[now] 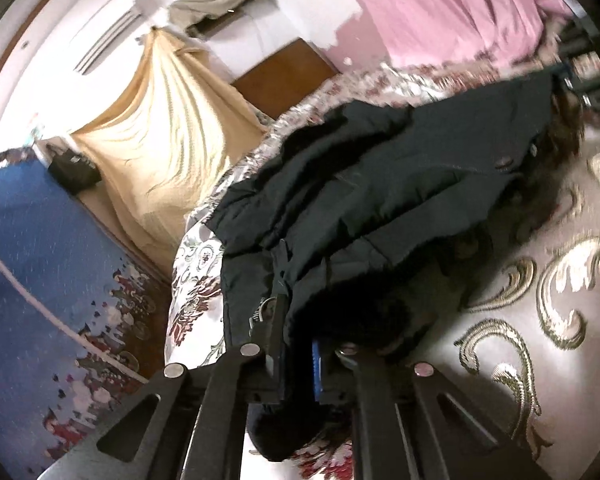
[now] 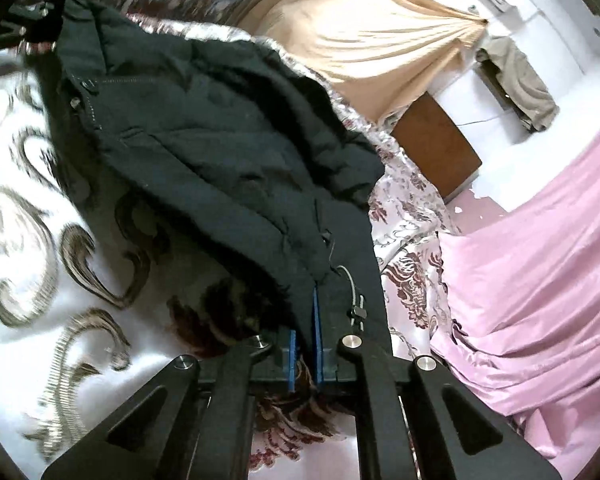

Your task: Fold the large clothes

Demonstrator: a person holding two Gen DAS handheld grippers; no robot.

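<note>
Your dark padded fur-trimmed jacket (image 1: 380, 184) lies bunched on the white bedspread with gold scrollwork (image 1: 560, 280). Your left gripper (image 1: 296, 344) is clamped on the jacket's near edge, and your right gripper (image 2: 305, 344) pinches its hem between blue pads (image 2: 291, 356). Beyond the jacket hangs a cream curtain (image 1: 168, 140); pink draped fabric (image 2: 540, 260) lies beside it.

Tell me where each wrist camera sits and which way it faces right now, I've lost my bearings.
Left wrist: rides the left tool, looking along its fingers, angled down at the dark jacket on the patterned bedspread; only the tool's black linkage shows.
Right wrist: rides the right tool, angled down at the same jacket; only its linkage and blue pads show.
Shared: jacket, bedspread, beige curtain, pink sheet. Both tools are shut on jacket fabric.
</note>
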